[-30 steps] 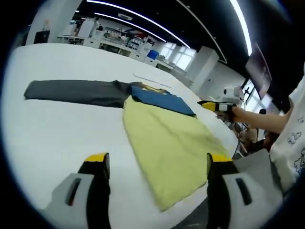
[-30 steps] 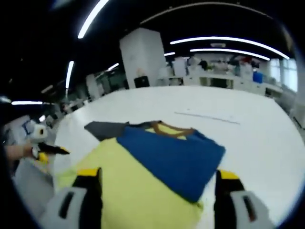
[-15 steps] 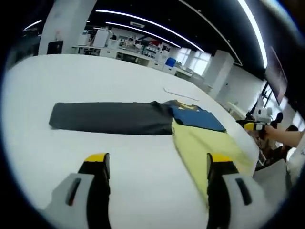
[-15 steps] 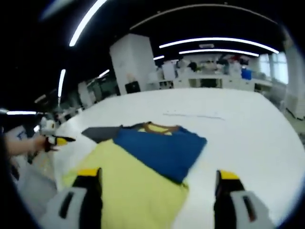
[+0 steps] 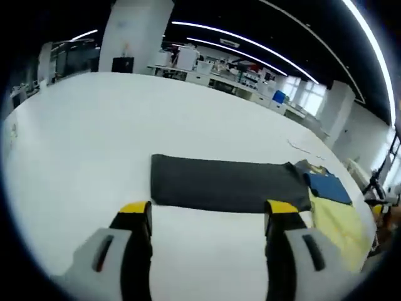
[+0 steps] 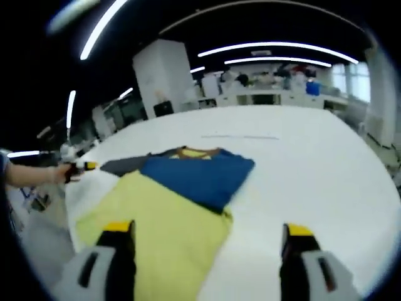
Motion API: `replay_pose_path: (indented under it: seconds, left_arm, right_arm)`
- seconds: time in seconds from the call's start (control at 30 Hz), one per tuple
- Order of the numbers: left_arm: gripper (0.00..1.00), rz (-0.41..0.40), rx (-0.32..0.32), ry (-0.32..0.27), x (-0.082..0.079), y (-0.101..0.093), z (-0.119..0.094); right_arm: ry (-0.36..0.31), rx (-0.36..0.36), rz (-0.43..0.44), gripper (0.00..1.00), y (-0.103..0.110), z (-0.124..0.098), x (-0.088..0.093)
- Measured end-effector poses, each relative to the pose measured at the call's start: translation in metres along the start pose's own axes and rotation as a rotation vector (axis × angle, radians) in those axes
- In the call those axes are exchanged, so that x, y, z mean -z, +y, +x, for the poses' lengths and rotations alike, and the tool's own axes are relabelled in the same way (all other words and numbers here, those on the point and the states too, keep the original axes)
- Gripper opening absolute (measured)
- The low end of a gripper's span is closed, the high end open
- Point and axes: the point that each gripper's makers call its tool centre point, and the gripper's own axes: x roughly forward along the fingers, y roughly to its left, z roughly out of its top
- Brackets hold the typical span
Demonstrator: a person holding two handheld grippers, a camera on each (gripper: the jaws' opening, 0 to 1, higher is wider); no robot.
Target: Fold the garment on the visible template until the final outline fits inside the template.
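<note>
I see the garment (image 5: 232,184) lying flat on the white counter (image 5: 88,125), its dark sleeve stretched out past the blue and yellow body. My left tool (image 5: 207,216) hovers wide open just before the sleeve. My right tool (image 6: 207,235) hovers open and holding nothing, over the yellow part.

I observe my yellow-tipped grey left gripper (image 5: 207,216) and matching right gripper (image 6: 208,235) both spread wide, gripping nothing.
</note>
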Motion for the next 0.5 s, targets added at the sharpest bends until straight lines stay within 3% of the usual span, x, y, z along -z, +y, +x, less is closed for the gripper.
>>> replay_pose_path:
  seconds: [0.07,0.17,0.3,0.37,0.47,0.5]
  left_arm:
    - [0.60,-0.003,-0.023,0.007,-0.006,0.016,0.012]
    - [0.51,-0.004,-0.044,0.030,-0.002,0.020,0.019]
    - [0.47,-0.040,-0.050,0.057,0.003,0.017,0.024]
    - [0.45,-0.001,-0.069,0.094,0.007,0.024,0.029]
    - [0.43,-0.020,-0.072,0.071,-0.003,0.031,0.041]
    - [0.41,-0.013,-0.084,0.067,0.000,0.025,0.036]
  right_arm:
    - [0.005,0.015,0.018,0.96,-0.007,-0.004,0.004]
    - [0.013,0.031,0.029,0.96,-0.012,-0.009,0.008]
    - [0.032,0.053,0.010,0.95,-0.018,-0.015,0.014]
    - [0.025,0.061,0.030,0.95,-0.021,-0.017,0.014]
    - [0.020,0.071,0.041,0.94,-0.023,-0.018,0.014]
    - [0.019,0.076,0.043,0.94,-0.024,-0.019,0.015]
